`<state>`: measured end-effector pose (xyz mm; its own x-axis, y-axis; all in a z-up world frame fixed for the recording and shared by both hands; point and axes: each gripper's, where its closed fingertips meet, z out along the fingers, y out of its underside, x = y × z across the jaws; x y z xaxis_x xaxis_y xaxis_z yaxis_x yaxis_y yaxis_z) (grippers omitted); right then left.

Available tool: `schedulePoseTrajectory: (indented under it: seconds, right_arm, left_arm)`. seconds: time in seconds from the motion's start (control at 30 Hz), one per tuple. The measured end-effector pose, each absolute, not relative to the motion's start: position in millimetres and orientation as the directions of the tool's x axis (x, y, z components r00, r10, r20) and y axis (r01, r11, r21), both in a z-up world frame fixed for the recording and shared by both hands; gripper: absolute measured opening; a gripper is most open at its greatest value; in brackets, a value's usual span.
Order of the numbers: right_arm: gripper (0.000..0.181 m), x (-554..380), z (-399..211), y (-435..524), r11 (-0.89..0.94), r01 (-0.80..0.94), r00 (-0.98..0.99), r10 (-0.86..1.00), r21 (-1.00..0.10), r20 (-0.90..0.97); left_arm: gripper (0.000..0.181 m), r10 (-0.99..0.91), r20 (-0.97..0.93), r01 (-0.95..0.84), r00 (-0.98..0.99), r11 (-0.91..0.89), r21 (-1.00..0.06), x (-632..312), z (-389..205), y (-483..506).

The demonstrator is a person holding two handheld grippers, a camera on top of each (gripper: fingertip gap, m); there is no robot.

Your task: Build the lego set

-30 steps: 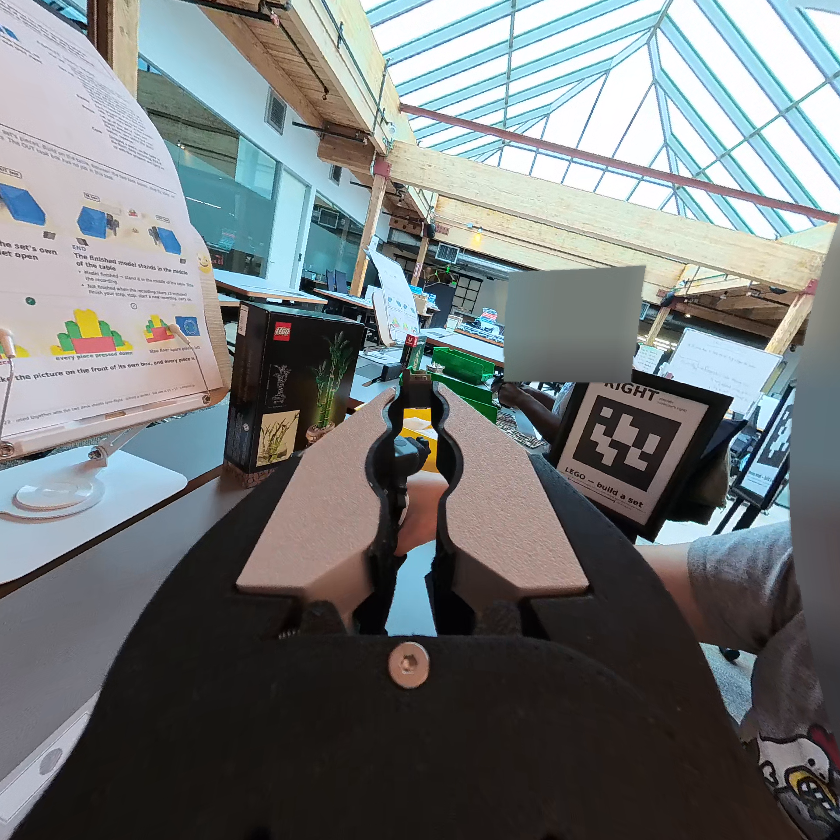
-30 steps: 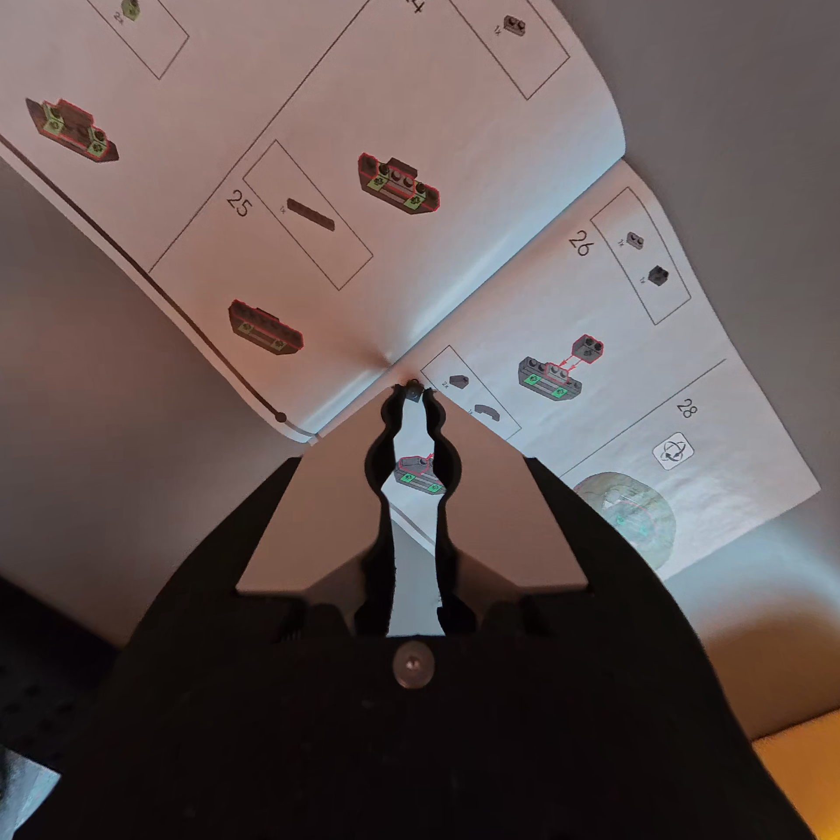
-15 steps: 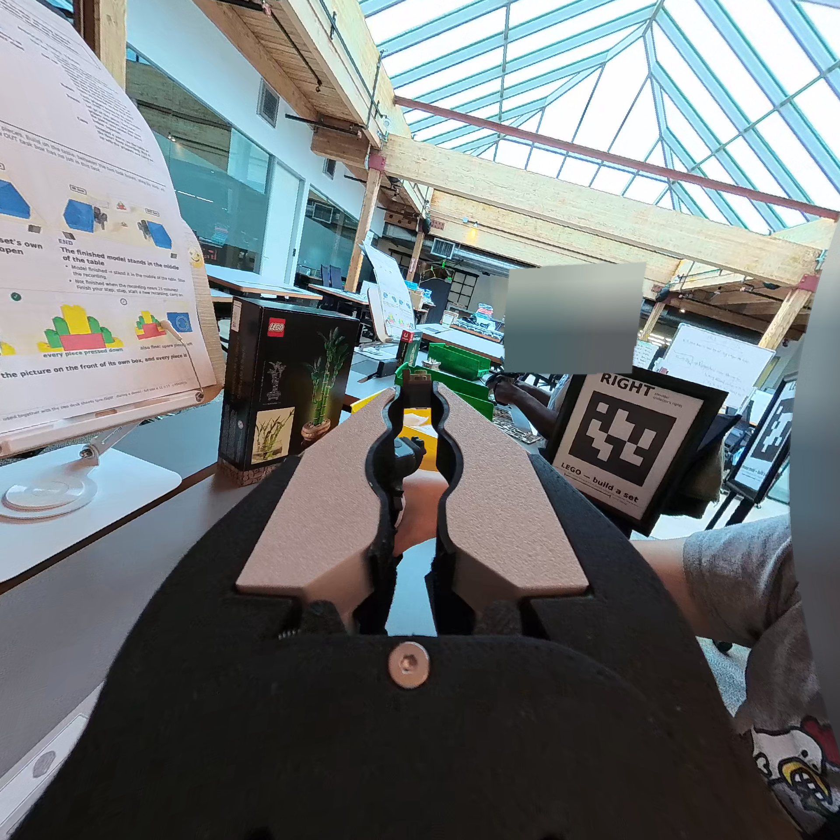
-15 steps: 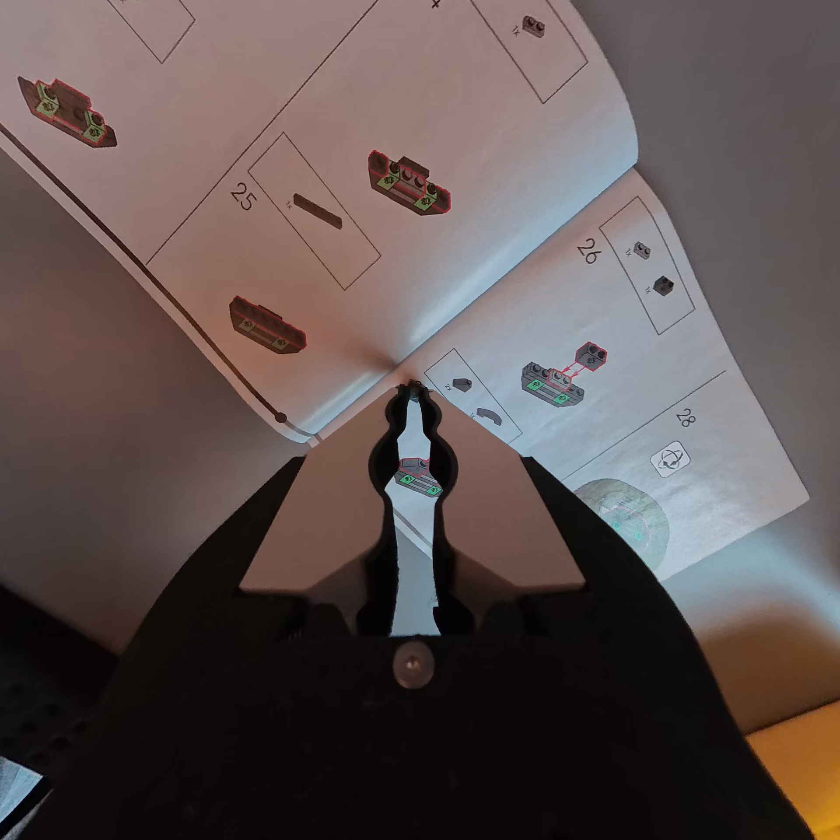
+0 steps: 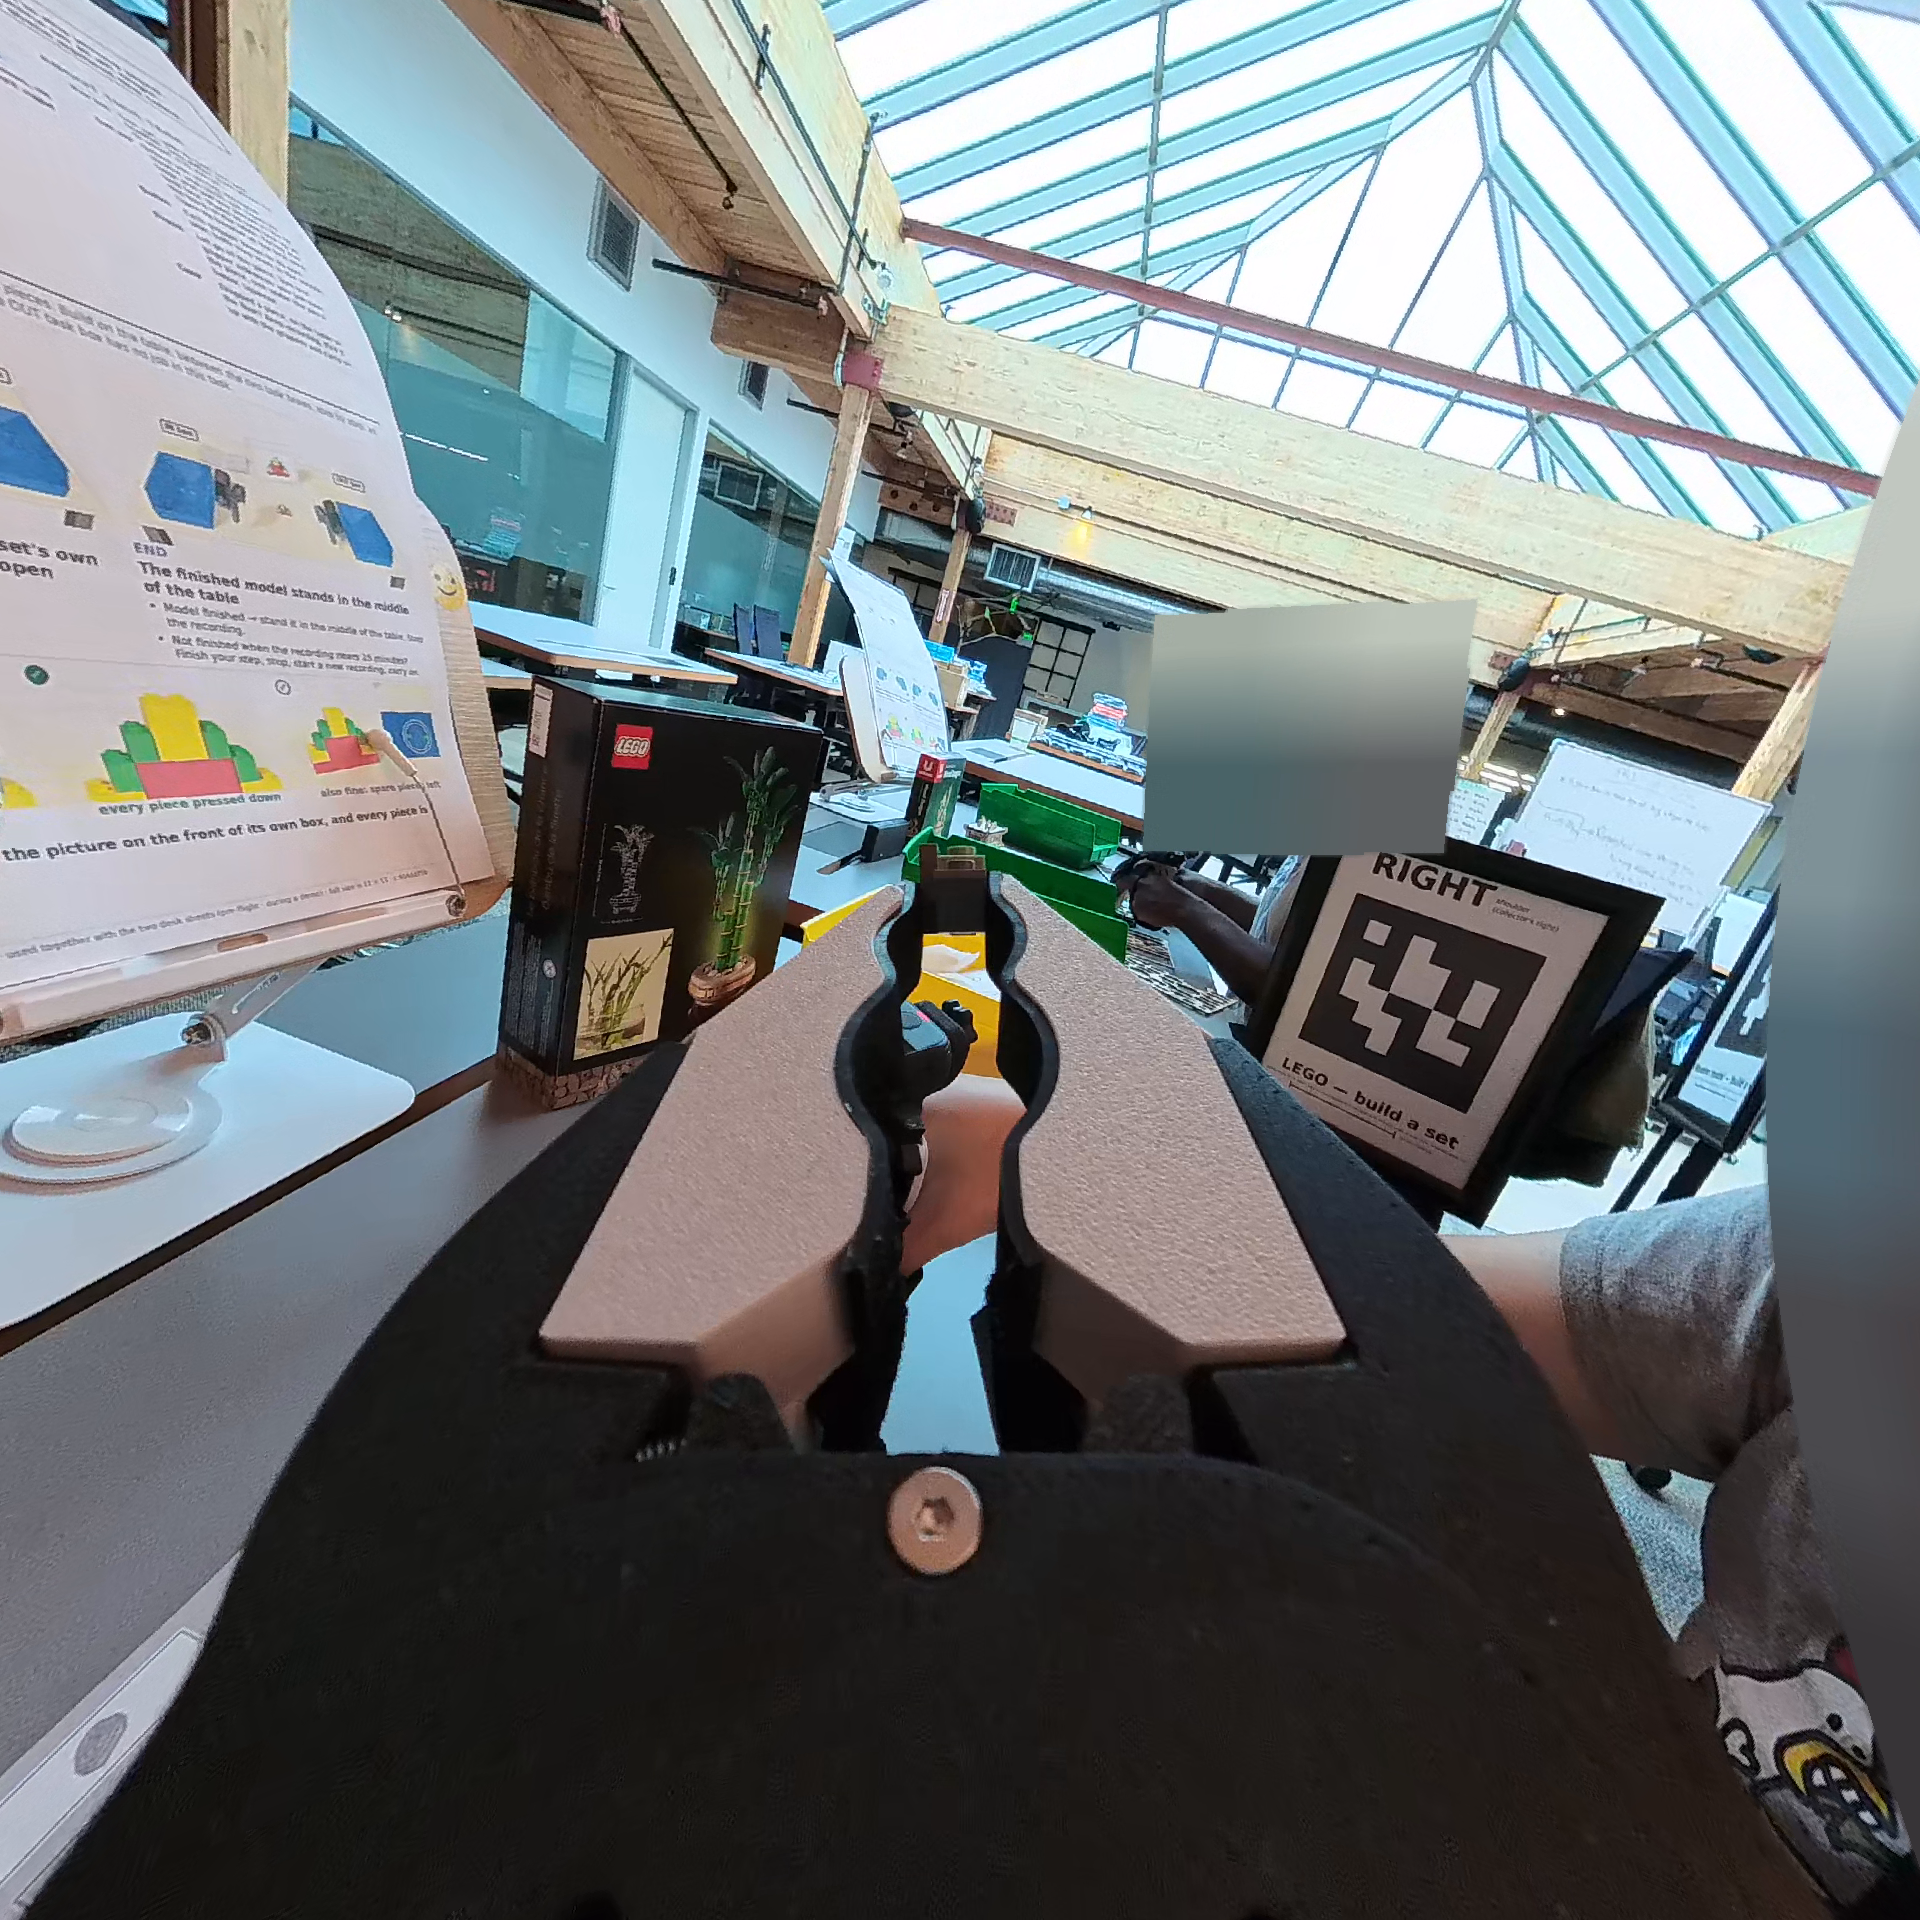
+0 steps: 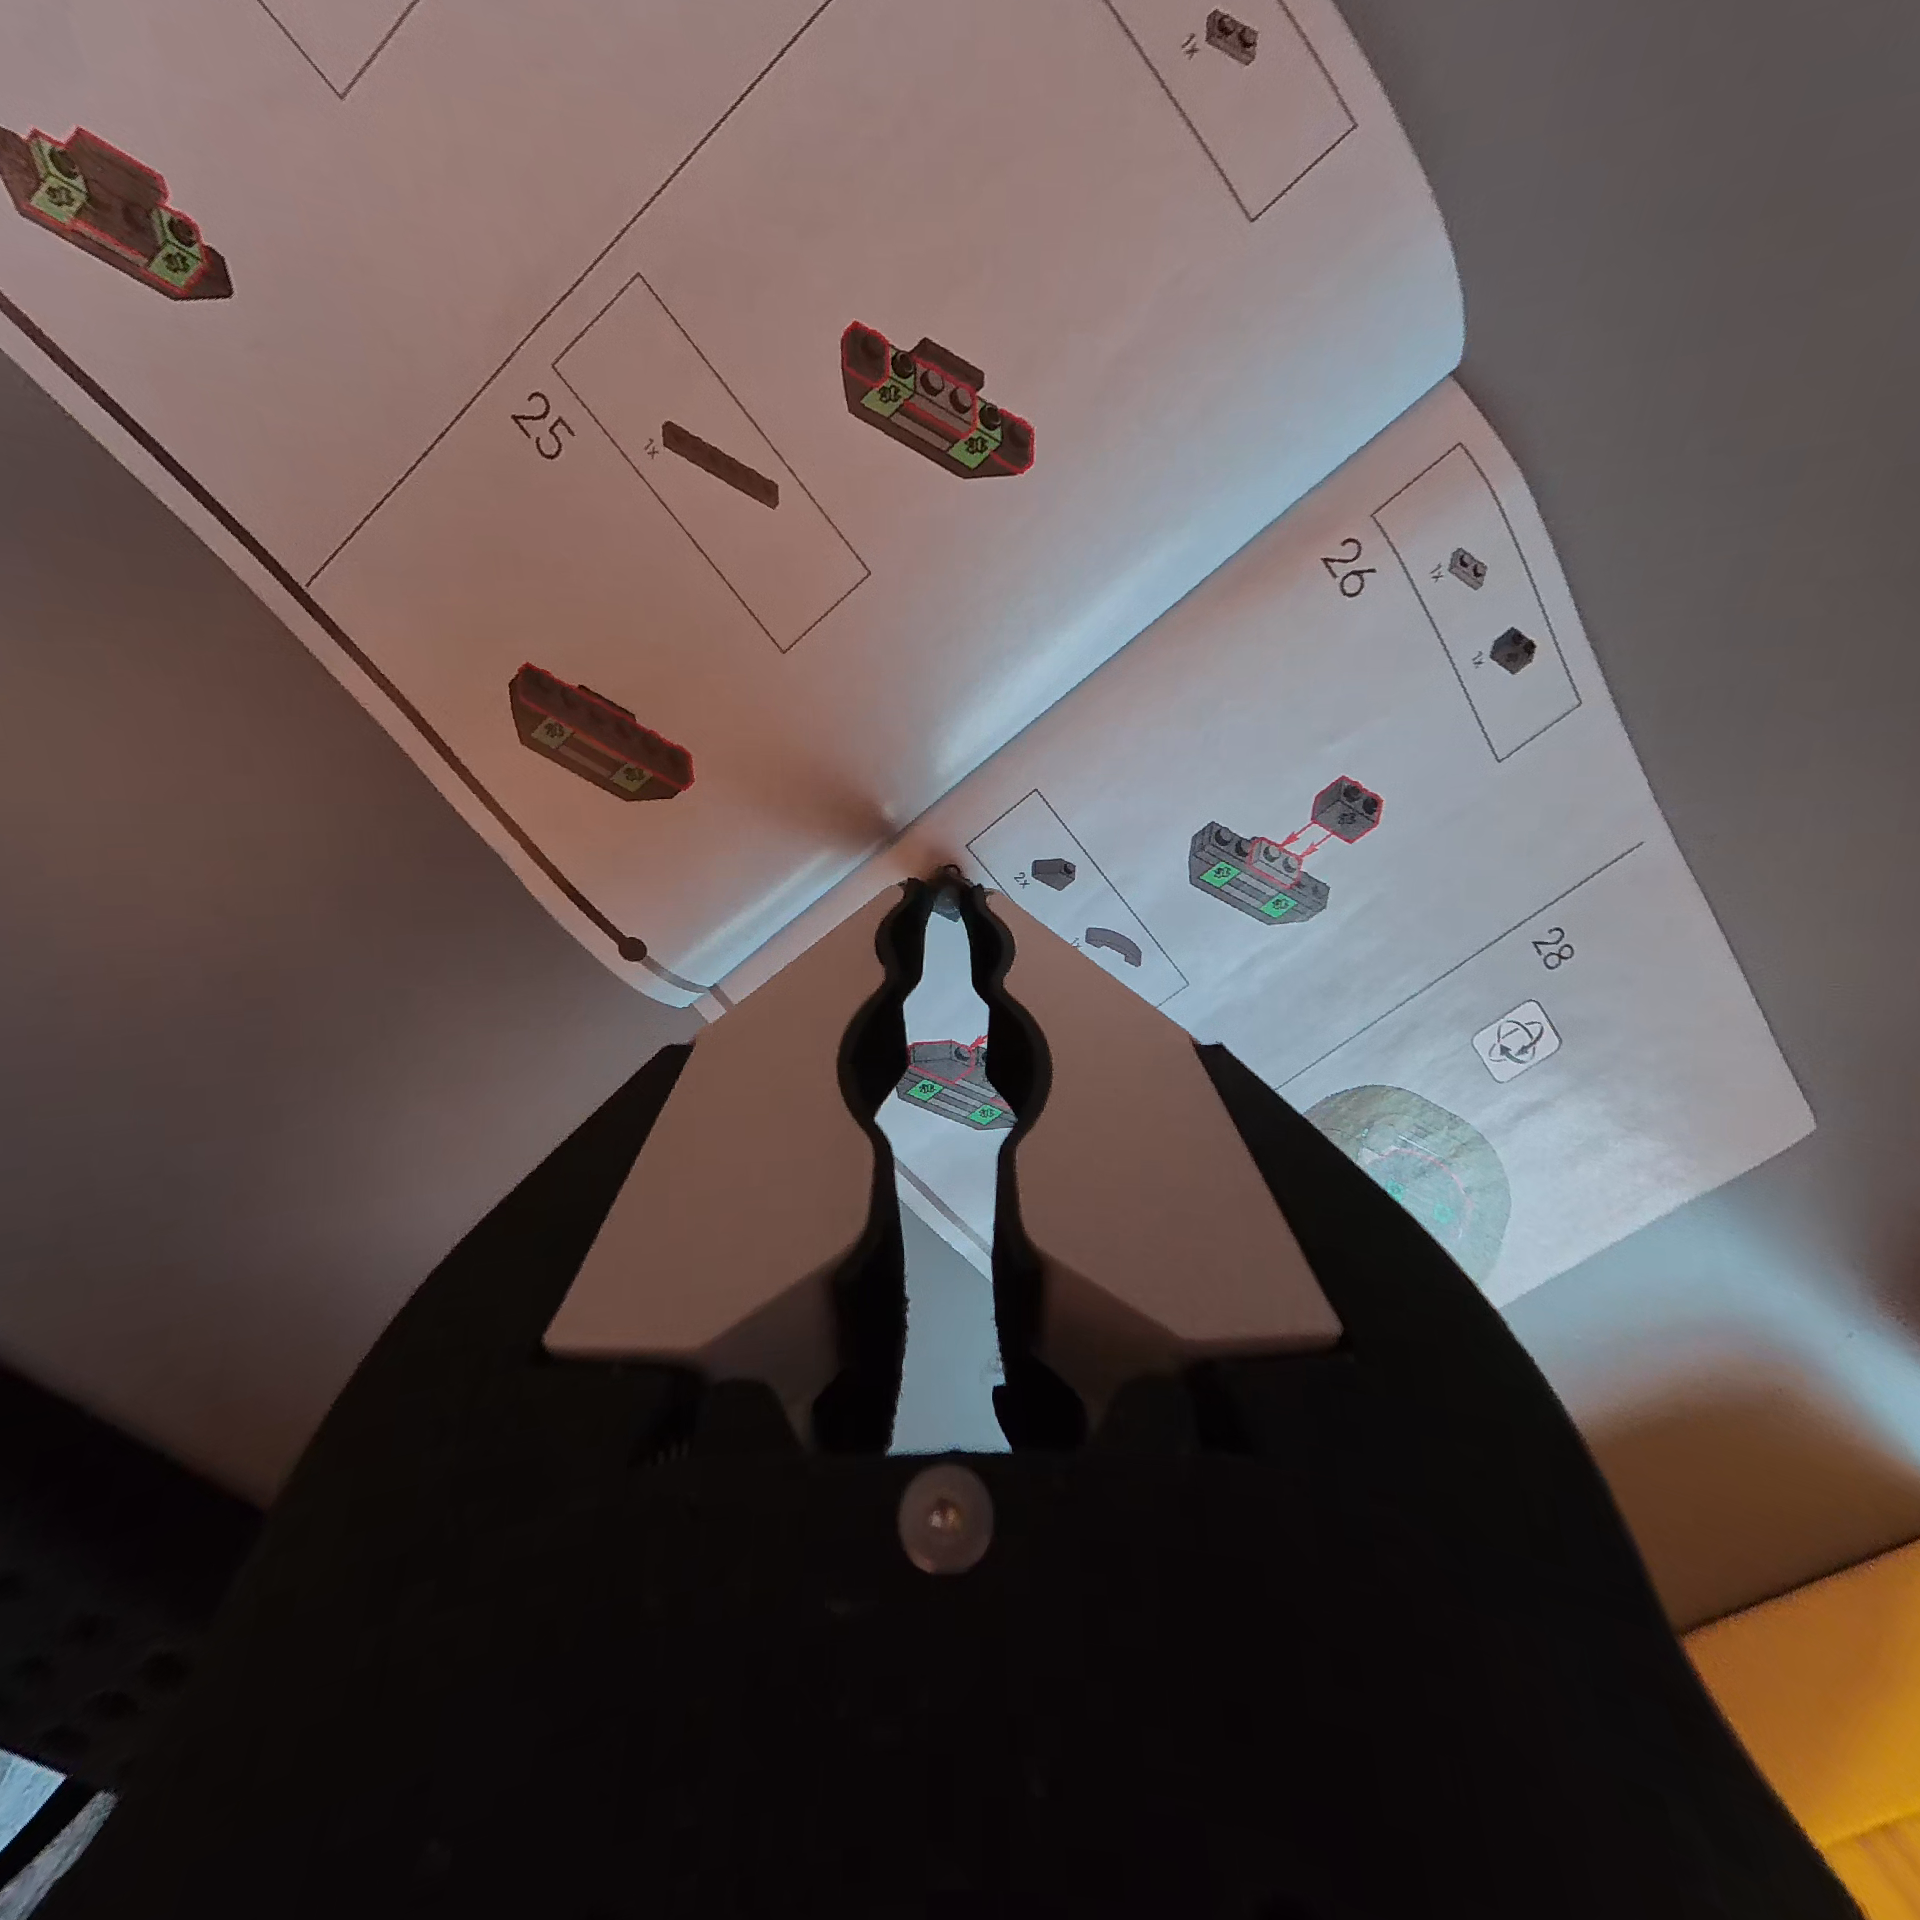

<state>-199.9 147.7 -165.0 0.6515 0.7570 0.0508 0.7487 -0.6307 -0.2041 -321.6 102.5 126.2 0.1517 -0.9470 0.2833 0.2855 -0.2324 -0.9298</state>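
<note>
My left gripper (image 5: 954,896) is raised above the grey table (image 5: 156,1455) and is shut on a small dark lego assembly (image 5: 956,871) with a tan stud on top, held at the fingertips. My right gripper (image 6: 945,896) points down at the open instruction booklet (image 6: 935,260), close over its centre fold, and its tips pinch a tiny grey lego piece (image 6: 948,906). The black lego set box (image 5: 655,883) with the bamboo picture stands upright on the table left of the left gripper. Through the left gripper's gap I see a hand (image 5: 961,1174) on a black handle.
A printed sheet on a white stand (image 5: 187,623) is at the left. A black-framed marker sign (image 5: 1434,1018) stands at the right, with a person's arm (image 5: 1558,1340) below it. A yellow tray (image 5: 961,956) and green bins (image 5: 1039,826) lie beyond; the yellow tray corner also shows in the right wrist view (image 6: 1818,1745). The tips of one gripper are about 30 cm away from the tips of the other.
Both views have shifted only slightly. The right gripper's tips have closed a little more on the tiny piece. Both grippers keep their hold.
</note>
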Motion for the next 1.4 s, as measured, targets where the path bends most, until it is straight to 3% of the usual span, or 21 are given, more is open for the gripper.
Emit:
schedulePoseTrajectory:
  seconds: [0.03, 0.33, 0.43, 0.6, 0.73, 0.83, 1.0, 1.4]
  right_arm:
    - [0.005, -200, -165, 148, -0.625, 0.753, 0.647, 0.761, -0.205, 0.056]
    - [0.003, -200, -161, 151, -0.596, 0.773, 0.623, 0.777, -0.217, 0.089]
    - [0.003, -202, -149, 151, -0.588, 0.763, 0.621, 0.783, -0.268, 0.049]
    - [0.003, -202, -83, 148, -0.545, 0.669, 0.598, 0.798, -0.505, -0.069]
    - [0.003, -217, -4, 120, -0.365, 0.528, 0.406, 0.901, -0.767, -0.149]
    - [0.003, -225, 30, 92, -0.279, 0.451, 0.256, 0.950, -0.848, -0.176]
    - [0.003, -238, 40, 68, -0.238, 0.428, 0.106, 0.971, -0.872, -0.214]
    - [0.003, -244, 34, 65, -0.271, 0.447, 0.097, 0.962, -0.852, -0.255]
  left_arm:
    - [0.009, -0.947, 0.283, 0.285, 0.153, -0.232, -0.930, -322, 126, 103]
    - [0.009, -0.947, 0.284, 0.282, 0.153, -0.234, -0.931, -321, 124, 104]
    - [0.009, -0.945, 0.287, 0.270, 0.158, -0.238, -0.933, -320, 119, 107]
    - [0.009, -0.930, 0.350, 0.196, 0.110, -0.325, -0.925, -305, 86, 117]
    - [0.009, -0.913, 0.406, 0.132, -0.047, -0.408, -0.903, -279, 61, 105]
    - [0.009, -0.896, 0.417, 0.064, -0.149, -0.430, -0.901, -262, 45, 90]
    - [0.010, -0.890, 0.405, -0.029, -0.208, -0.409, -0.912, -249, 32, 73]
    - [0.009, -0.876, 0.418, -0.033, -0.240, -0.423, -0.905, -248, 38, 66]
